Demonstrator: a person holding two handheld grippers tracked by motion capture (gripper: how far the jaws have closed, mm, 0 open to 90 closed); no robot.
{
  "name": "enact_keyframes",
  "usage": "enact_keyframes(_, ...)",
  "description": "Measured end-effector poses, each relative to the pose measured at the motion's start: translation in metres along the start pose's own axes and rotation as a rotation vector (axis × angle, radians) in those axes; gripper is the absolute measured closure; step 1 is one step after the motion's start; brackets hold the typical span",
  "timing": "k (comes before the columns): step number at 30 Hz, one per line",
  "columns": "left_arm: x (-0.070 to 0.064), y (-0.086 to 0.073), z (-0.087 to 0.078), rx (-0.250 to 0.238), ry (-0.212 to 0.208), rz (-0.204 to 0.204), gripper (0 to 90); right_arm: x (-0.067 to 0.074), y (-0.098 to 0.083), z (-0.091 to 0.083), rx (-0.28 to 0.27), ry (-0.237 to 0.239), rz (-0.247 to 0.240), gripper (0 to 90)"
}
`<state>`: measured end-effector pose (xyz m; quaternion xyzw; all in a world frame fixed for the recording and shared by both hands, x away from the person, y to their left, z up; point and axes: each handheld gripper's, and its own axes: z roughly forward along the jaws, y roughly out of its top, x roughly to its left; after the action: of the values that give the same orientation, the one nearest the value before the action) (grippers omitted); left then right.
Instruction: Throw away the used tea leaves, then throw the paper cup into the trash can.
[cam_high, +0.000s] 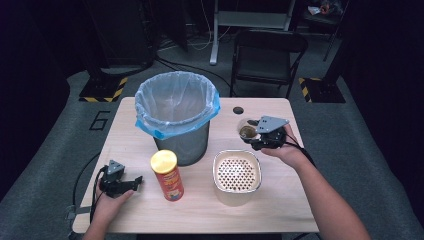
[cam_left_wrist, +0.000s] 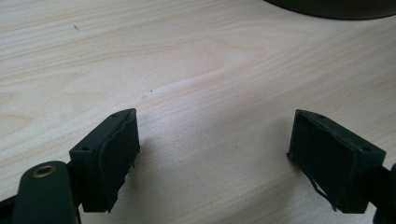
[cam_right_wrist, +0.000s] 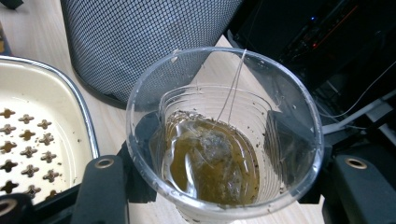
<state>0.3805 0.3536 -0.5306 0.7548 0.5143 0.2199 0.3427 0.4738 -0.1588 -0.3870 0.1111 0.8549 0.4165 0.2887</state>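
A clear plastic cup (cam_high: 247, 131) stands at the table's right rear; it holds brown tea and a soaked tea bag (cam_right_wrist: 210, 154) whose string runs up over the rim. My right gripper (cam_high: 250, 137) is shut on the cup, with a black pad against each side of its wall (cam_right_wrist: 224, 158). At the front left, my left gripper (cam_high: 134, 183) rests low over the wood. Its jaws stand wide apart with nothing between them (cam_left_wrist: 215, 154).
A mesh bin (cam_high: 177, 115) lined with a blue bag stands at the middle rear, just left of the cup. A red chips can (cam_high: 167, 175) stands upright before it. A cream perforated dish (cam_high: 216, 172) lies to the can's right. A folding chair (cam_high: 267, 55) stands behind the table.
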Motion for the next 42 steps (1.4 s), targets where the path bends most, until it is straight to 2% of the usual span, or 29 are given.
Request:
enact_keyframes(9,0.000,0.000,0.000,-0.001,0.000,0.000,15.7,0.006,0.001,-0.002,-0.020,-0.028,-0.081,38.7)
enact_keyframes(12,0.000,0.000,0.000,0.000,0.000,-0.001,15.7,0.007,0.001,-0.002,-0.023,-0.028,-0.087,38.7)
enact_keyframes(13,0.000,0.000,0.000,0.000,-0.001,-0.001,15.7,0.008,0.001,-0.002,-0.027,-0.037,-0.119,38.8)
enact_keyframes(18,0.000,0.000,0.000,0.000,-0.001,-0.001,15.7,0.012,-0.002,-0.001,-0.043,-0.047,-0.159,39.0)
enact_keyframes(24,0.000,0.000,0.000,0.000,-0.001,-0.001,15.7,0.025,-0.003,-0.005,-0.067,-0.132,-0.315,39.3)
enact_keyframes(25,0.000,0.000,0.000,0.000,-0.001,-0.001,15.7,0.025,-0.003,-0.005,-0.067,-0.132,-0.315,39.3)
enact_keyframes(26,0.000,0.000,0.000,0.000,0.000,-0.001,15.7,0.029,-0.002,-0.006,-0.067,-0.140,-0.342,39.4)
enact_keyframes(27,0.000,0.000,0.000,-0.004,-0.001,-0.002,15.8,0.037,-0.001,-0.007,-0.054,-0.163,-0.411,39.5)
enact_keyframes(29,0.000,0.000,0.000,-0.002,0.000,0.000,15.7,0.046,0.000,-0.006,-0.042,-0.188,-0.490,39.8)
enact_keyframes(30,0.000,0.000,0.000,-0.002,0.000,0.000,15.7,0.046,0.000,-0.006,-0.042,-0.188,-0.490,39.8)
enact_keyframes(31,0.000,0.000,0.000,-0.003,-0.002,-0.003,15.7,0.055,0.000,-0.006,-0.025,-0.222,-0.566,40.0)
enact_keyframes(32,0.000,0.000,0.000,-0.001,-0.001,-0.001,15.8,0.060,0.001,-0.006,-0.016,-0.245,-0.605,39.9)
enact_keyframes(33,0.000,0.000,0.000,-0.001,-0.001,-0.001,15.8,0.060,0.001,-0.006,-0.016,-0.245,-0.605,39.9)
enact_keyframes(34,0.000,0.000,0.000,0.000,-0.001,-0.001,15.8,0.064,0.001,-0.006,-0.010,-0.266,-0.648,40.0)
enact_keyframes(37,0.000,0.000,0.000,-0.001,0.000,0.000,15.7,0.078,0.002,-0.007,0.022,-0.355,-0.822,40.2)
enact_keyframes(38,0.000,0.000,0.000,-0.001,0.000,0.000,15.8,0.078,0.002,-0.007,0.022,-0.355,-0.822,40.2)
enact_keyframes(39,0.000,0.000,0.000,0.000,-0.001,-0.001,15.8,0.086,0.001,-0.005,0.062,-0.409,-0.945,40.4)
enact_keyframes(42,0.000,0.000,0.000,0.000,-0.001,-0.001,15.7,0.094,-0.001,-0.003,0.093,-0.425,-1.063,40.4)
